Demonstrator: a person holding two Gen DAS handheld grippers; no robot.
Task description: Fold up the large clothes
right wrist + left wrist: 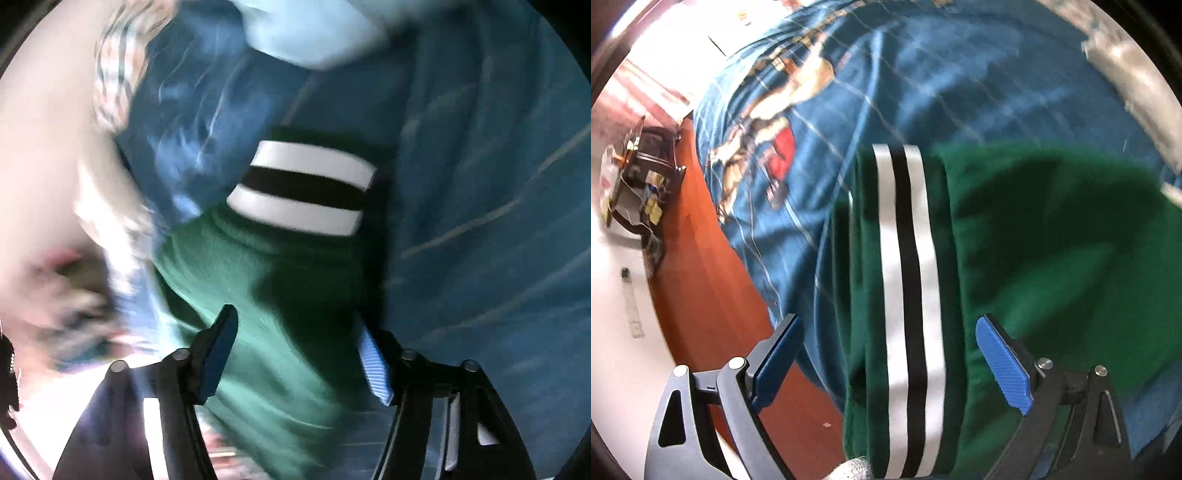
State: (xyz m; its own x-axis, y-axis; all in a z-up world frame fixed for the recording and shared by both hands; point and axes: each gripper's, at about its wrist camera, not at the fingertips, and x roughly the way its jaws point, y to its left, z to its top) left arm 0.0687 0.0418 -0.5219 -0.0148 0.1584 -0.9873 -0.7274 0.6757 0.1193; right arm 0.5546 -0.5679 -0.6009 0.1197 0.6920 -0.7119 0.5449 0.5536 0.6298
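A green garment (1034,258) with a white-black-white stripe band (908,277) lies on a blue printed bedsheet (960,81). My left gripper (890,358) points straight down over the stripes. It is open, its blue pads (1001,362) stand wide on either side of the band, and nothing is pinched. The right wrist view is blurred by motion. It shows the same green garment (266,288) with the stripe band (299,188) at its far end. My right gripper (297,358) hangs over the green cloth with its jaws apart, and I see no cloth pinched between the pads.
The bed's left edge drops to an orange-brown floor (701,266). A dark stand with small items (639,177) is at the far left. A pale patterned cloth (1126,74) lies at the upper right. A white pillow-like shape (306,33) sits beyond the garment.
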